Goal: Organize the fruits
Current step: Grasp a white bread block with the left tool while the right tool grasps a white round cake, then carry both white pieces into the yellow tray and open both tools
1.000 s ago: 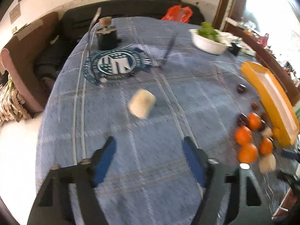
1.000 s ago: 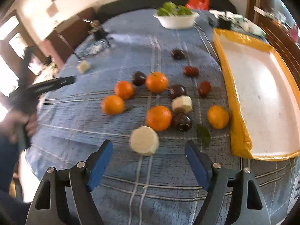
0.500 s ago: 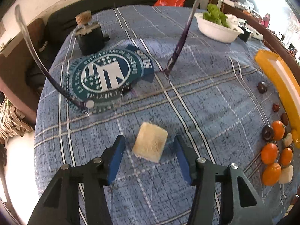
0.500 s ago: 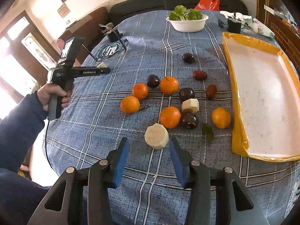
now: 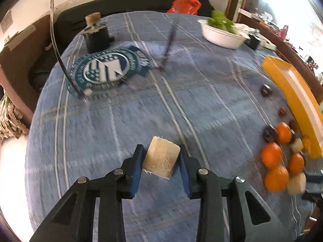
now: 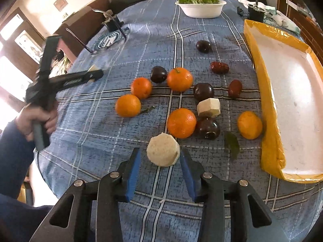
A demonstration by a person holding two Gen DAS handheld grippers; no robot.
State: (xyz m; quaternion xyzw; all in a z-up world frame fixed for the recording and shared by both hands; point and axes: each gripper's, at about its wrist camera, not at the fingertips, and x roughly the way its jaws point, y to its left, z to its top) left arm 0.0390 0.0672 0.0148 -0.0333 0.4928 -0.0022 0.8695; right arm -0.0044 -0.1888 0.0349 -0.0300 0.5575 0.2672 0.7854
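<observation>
My left gripper (image 5: 160, 163) is shut on a pale sugarcane chunk (image 5: 161, 162) and holds it over the blue checked tablecloth (image 5: 181, 104). My right gripper (image 6: 160, 161) has its blue pads on both sides of a round pale sugarcane chunk (image 6: 163, 149) that lies on the cloth; small gaps show at the pads. Beyond it lie several oranges (image 6: 181, 122), dark plums (image 6: 203, 91), red dates (image 6: 219, 67) and another pale chunk (image 6: 209, 107). The yellow-rimmed white tray (image 6: 286, 92) stands to the right. The left gripper also shows in the right wrist view (image 6: 94, 74).
A white bowl of greens (image 6: 200, 6) stands at the far side. Eyeglasses (image 5: 64, 68), a round teal coaster (image 5: 105, 68) and a dark corked jar (image 5: 95, 36) sit at the far left. A green leaf (image 6: 232, 145) lies near the tray. A red bag (image 5: 183, 5) is behind.
The left gripper has closed on its sugarcane chunk and lifted it back from the glasses. The right gripper has narrowed and moved in around the round chunk.
</observation>
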